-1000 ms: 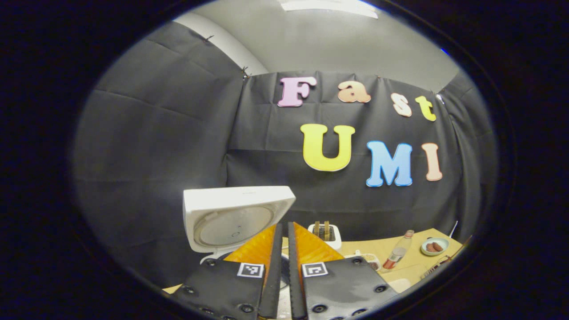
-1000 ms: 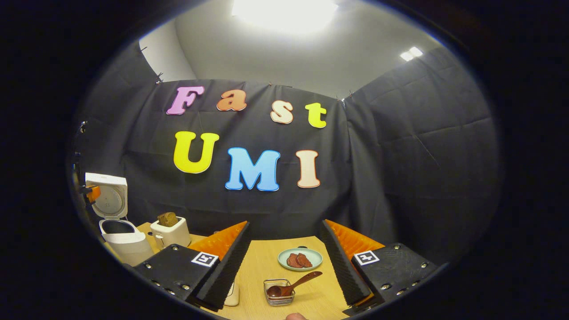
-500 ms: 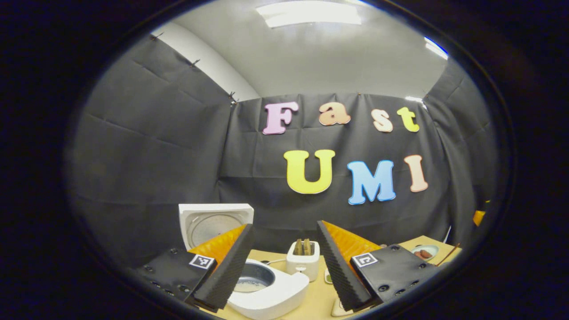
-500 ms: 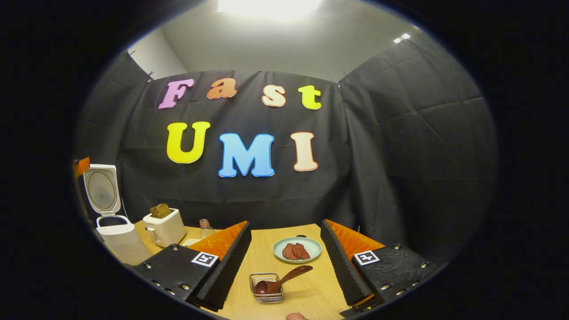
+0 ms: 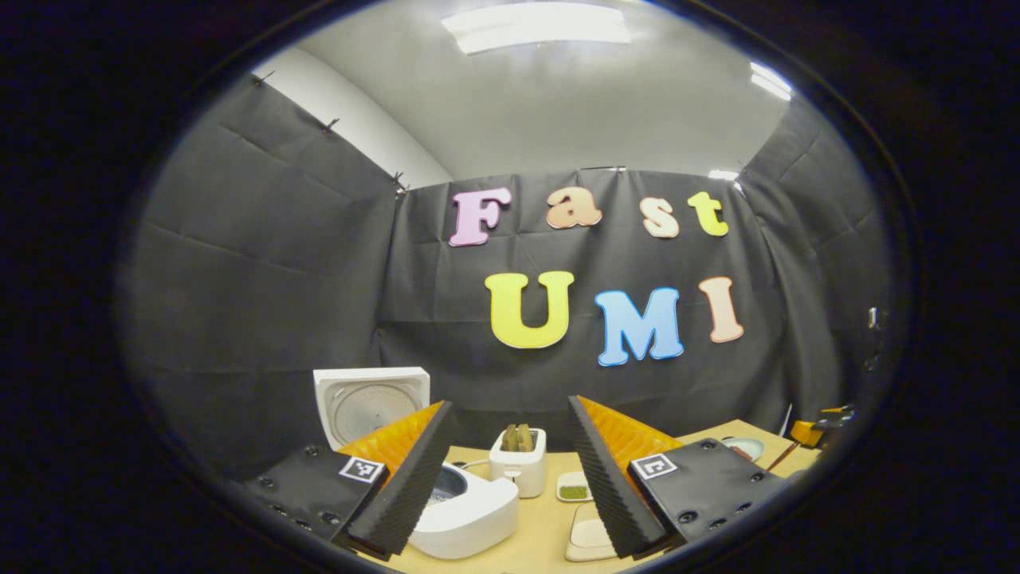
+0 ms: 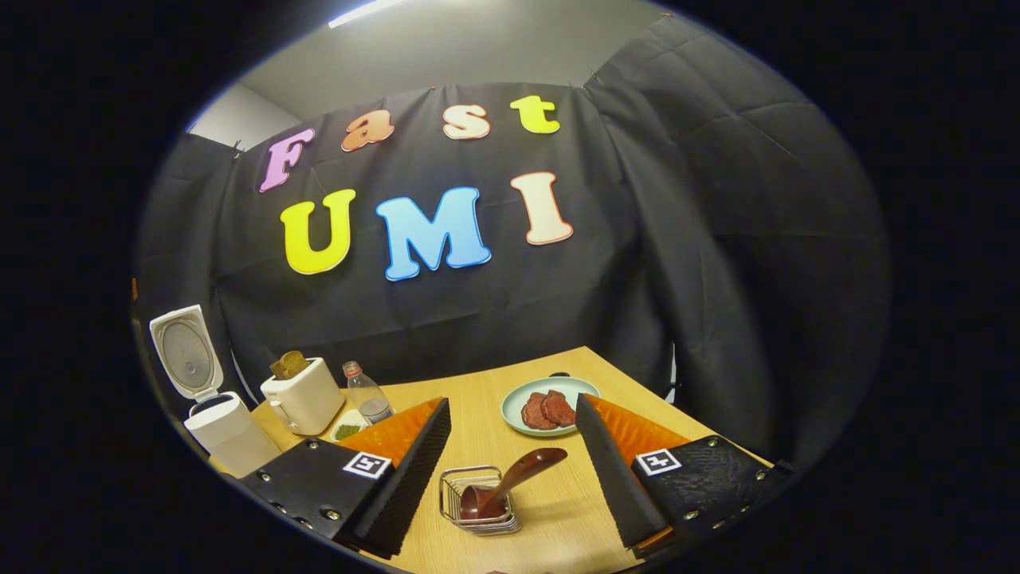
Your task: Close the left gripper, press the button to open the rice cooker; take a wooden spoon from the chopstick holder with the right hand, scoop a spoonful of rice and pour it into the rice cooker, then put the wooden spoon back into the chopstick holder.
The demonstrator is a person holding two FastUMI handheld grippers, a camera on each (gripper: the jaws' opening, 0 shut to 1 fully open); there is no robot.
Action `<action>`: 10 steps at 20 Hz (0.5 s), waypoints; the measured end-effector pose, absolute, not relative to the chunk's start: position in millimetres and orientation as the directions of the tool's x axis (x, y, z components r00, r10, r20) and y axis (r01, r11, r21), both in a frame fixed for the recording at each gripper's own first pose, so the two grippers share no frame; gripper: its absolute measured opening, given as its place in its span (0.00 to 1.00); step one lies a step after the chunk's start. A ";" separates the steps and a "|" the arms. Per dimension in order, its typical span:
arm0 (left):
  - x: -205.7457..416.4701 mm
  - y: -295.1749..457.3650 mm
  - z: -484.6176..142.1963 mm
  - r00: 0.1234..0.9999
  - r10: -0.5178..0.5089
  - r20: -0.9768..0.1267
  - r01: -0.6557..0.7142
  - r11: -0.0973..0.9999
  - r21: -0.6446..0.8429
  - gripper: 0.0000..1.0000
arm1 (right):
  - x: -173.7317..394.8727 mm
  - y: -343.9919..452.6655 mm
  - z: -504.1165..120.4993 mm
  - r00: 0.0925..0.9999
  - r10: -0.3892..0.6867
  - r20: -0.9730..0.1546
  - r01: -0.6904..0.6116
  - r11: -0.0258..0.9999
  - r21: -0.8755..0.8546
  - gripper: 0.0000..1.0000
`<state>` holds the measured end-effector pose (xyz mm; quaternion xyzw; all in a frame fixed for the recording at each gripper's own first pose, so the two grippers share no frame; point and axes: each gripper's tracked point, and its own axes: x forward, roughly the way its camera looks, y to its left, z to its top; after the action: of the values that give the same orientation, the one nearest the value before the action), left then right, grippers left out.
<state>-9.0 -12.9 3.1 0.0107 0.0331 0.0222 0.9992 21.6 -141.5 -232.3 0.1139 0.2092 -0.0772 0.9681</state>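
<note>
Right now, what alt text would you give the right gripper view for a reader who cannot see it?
The open right gripper hovers over a light wooden table, with a dark wooden spoon leaning in a small wire chopstick holder between its fingers. Farther off sit a pale green plate of reddish meat slices, a cream toaster and a white rice cooker with its lid up.

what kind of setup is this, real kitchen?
Likely a staged kitchen booth: black cloth walls around a wooden table with an open rice cooker, a toaster and a wooden spoon.
</note>
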 end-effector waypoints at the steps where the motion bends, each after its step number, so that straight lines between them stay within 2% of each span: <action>1: -12.6 -14.9 1.1 0.996 0.052 -0.072 -0.050 0.998 0.024 0.96 | 21.4 -141.9 -246.1 0.887 -0.096 -0.451 0.203 0.959 0.196 0.96; 5: -27.5 -12.8 1.6 0.993 0.087 -0.081 -0.081 0.994 0.071 0.97 | 15.7 -131.2 -289.7 0.832 -0.023 -0.554 0.207 0.940 0.272 0.96; 6: -30.1 -12.5 2.4 0.992 0.096 -0.084 -0.090 0.993 0.074 0.94 | 15.2 -127.3 -297.2 0.820 -0.006 -0.572 0.208 0.934 0.289 0.96; 7: -32.1 -12.8 1.9 0.991 0.104 -0.087 -0.098 0.993 0.072 0.97 | 14.2 -125.9 -305.4 0.811 0.006 -0.584 0.209 0.931 0.300 0.96; 9: -39.6 -11.6 0.1 0.989 0.119 -0.093 -0.113 0.991 0.067 0.97 | 14.2 -117.8 -315.1 0.795 0.040 -0.605 0.204 0.922 0.329 0.89; 10: -40.8 -10.5 -0.1 0.987 0.127 -0.096 -0.120 0.990 0.070 0.96 | 17.0 -115.7 -318.5 0.790 0.050 -0.611 0.204 0.918 0.339 0.76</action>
<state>-40.8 -10.5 -0.1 0.0321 0.0502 0.0620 0.9963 17.0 -115.7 -318.5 0.1978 0.3211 -0.0415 0.9252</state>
